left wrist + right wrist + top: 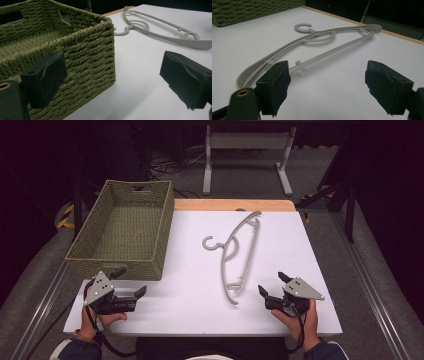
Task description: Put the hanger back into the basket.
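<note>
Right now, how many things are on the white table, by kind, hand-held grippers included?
Woven basket: 1
Grey hanger: 1
Grippers, jaws open: 2, left gripper and right gripper
Total: 4

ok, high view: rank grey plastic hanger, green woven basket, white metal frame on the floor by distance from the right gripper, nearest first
1. Grey plastic hanger, just left of the right gripper.
2. Green woven basket, table's left side.
3. White metal frame, on the floor beyond the table's far edge.

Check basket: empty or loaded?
Empty: the woven basket shows bare weave inside; the grey hanger lies flat on the table beside it.
</note>
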The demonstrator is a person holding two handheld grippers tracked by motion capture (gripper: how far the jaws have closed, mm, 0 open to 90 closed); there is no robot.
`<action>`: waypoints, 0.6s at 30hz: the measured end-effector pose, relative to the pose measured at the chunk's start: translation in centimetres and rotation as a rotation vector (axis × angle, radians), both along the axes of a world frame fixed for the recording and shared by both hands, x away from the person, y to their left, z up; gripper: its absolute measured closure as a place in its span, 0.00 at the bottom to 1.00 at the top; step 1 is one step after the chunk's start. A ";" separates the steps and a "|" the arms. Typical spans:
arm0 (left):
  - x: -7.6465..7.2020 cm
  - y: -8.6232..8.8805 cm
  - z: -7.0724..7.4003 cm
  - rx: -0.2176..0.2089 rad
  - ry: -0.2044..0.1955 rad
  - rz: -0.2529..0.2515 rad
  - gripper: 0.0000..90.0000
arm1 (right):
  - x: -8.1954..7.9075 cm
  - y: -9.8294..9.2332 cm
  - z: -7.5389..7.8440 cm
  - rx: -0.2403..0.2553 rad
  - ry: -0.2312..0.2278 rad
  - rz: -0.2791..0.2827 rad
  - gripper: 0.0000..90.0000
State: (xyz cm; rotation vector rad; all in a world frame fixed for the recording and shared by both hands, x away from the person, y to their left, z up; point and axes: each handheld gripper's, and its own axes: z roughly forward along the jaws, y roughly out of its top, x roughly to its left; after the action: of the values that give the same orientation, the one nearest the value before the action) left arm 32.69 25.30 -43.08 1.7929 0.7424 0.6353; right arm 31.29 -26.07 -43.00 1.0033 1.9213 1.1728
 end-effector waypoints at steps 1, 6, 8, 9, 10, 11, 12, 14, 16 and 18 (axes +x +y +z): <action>0.0 0.0 0.0 0.000 0.000 0.000 0.08 | 0.0 0.0 0.0 0.000 0.000 0.000 0.23; 0.0 -0.5 -0.1 0.011 0.007 -0.028 0.06 | 0.0 0.0 0.1 -0.004 -0.007 0.009 0.23; 0.1 -0.7 -0.1 0.013 0.016 -0.036 0.05 | 0.1 0.2 0.0 -0.006 0.002 0.014 0.23; 0.2 -0.7 -0.1 0.025 0.023 -0.040 0.05 | 0.2 0.3 -0.1 -0.005 0.009 0.017 0.23; 0.3 -0.8 -0.2 0.023 0.030 -0.041 0.05 | 0.3 0.4 -0.1 -0.005 0.015 0.019 0.23; 0.3 -0.8 -0.3 0.014 0.039 -0.050 0.04 | 0.3 0.5 -0.2 -0.003 0.022 0.023 0.23; 0.2 -0.7 -0.4 0.022 0.042 -0.059 0.04 | 0.4 0.6 -0.1 -0.007 0.027 0.028 0.23; 0.1 -0.7 -0.4 0.026 0.041 -0.064 0.04 | 0.4 0.9 -0.1 -0.022 0.017 0.034 0.23; -0.2 -0.7 -0.3 0.034 0.039 -0.063 0.04 | 0.6 1.3 -0.2 -0.041 0.016 0.047 0.23; -0.3 -0.8 -0.2 0.019 0.031 -0.069 0.04 | 0.8 1.7 -0.4 -0.051 0.030 0.059 0.23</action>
State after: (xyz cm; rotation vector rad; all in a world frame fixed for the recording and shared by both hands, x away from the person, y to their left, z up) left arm 32.38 24.52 -43.28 1.8415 0.6942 0.5722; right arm 32.05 -24.34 -43.44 0.9483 2.0060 1.1418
